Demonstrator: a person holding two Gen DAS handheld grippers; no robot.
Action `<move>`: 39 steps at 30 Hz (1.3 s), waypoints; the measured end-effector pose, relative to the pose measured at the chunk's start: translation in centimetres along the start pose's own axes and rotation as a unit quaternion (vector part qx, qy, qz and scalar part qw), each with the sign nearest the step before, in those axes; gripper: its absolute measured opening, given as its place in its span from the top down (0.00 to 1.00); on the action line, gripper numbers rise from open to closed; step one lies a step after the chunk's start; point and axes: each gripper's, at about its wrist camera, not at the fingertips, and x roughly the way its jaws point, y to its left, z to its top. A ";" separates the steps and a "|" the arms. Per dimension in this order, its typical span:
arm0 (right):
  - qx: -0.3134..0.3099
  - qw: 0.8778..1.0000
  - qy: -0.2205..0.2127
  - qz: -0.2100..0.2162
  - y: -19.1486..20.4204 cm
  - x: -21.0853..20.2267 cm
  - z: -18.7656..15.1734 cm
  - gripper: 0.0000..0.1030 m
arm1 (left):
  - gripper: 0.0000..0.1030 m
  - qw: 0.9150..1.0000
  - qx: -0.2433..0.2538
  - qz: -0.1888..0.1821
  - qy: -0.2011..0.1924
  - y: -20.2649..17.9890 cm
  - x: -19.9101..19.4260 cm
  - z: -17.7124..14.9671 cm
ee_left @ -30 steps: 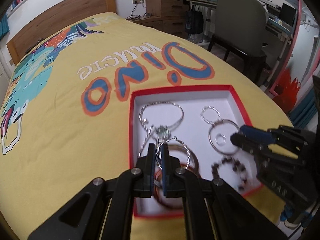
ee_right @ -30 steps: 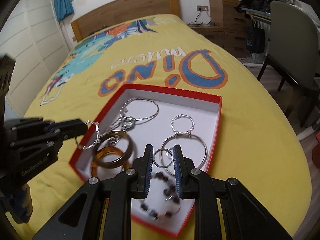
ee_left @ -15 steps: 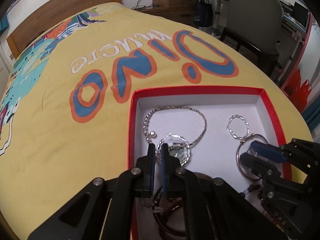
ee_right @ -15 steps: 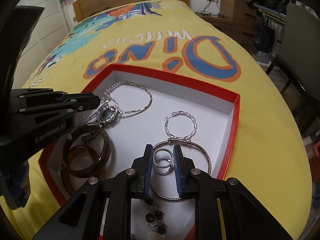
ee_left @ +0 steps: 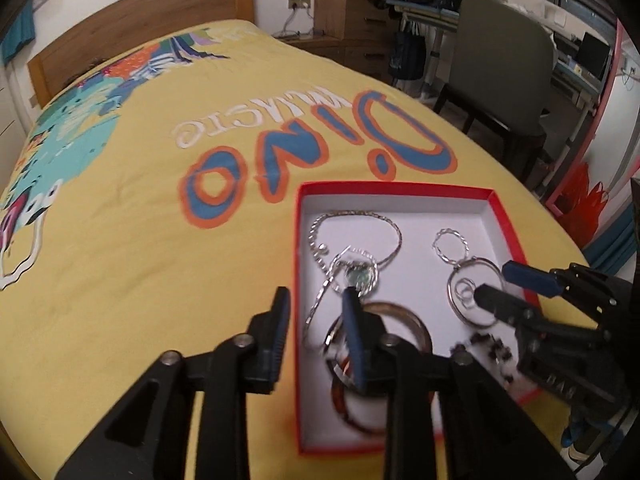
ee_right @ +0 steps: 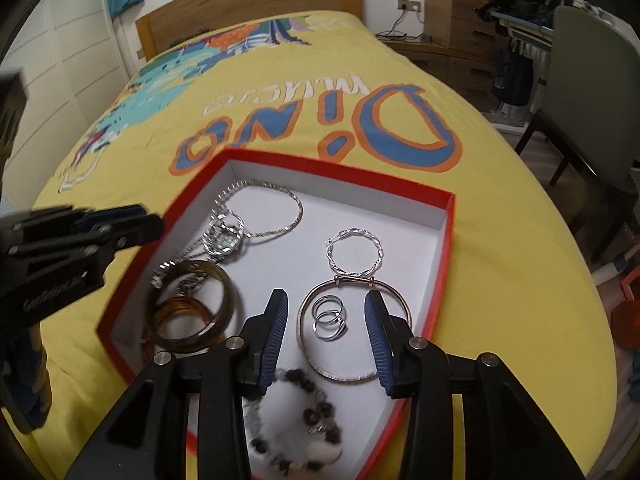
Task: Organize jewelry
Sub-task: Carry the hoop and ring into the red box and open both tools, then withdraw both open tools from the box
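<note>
A red box (ee_right: 446,240) with a white inside lies on the yellow bedspread and holds the jewelry. My right gripper (ee_right: 328,320) is open above two small silver rings (ee_right: 329,316) that lie inside a large silver hoop (ee_right: 394,300). A twisted silver hoop (ee_right: 354,254), a silver chain with a pendant (ee_right: 224,238), brown bangles (ee_right: 192,312) and a dark beaded bracelet (ee_right: 304,420) also lie in the box. My left gripper (ee_left: 316,316) is open and empty over the box's left edge (ee_left: 298,280), near the pendant (ee_left: 358,276).
The yellow bedspread (ee_left: 140,240) with a "Dino" print surrounds the box. A wooden headboard (ee_right: 248,4) is at the far end. A grey chair (ee_left: 500,80), a desk and drawers stand to the right of the bed.
Both grippers have opened. The right one has let the small silver rings drop inside the large hoop. The left one has let go of the pendant chain and shifted left.
</note>
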 end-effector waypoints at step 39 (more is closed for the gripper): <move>0.010 0.999 -0.051 0.013 17.1 -16.7 -12.1 0.26 | 0.43 0.990 -0.084 0.098 -0.064 10.0 -22.6 -19.4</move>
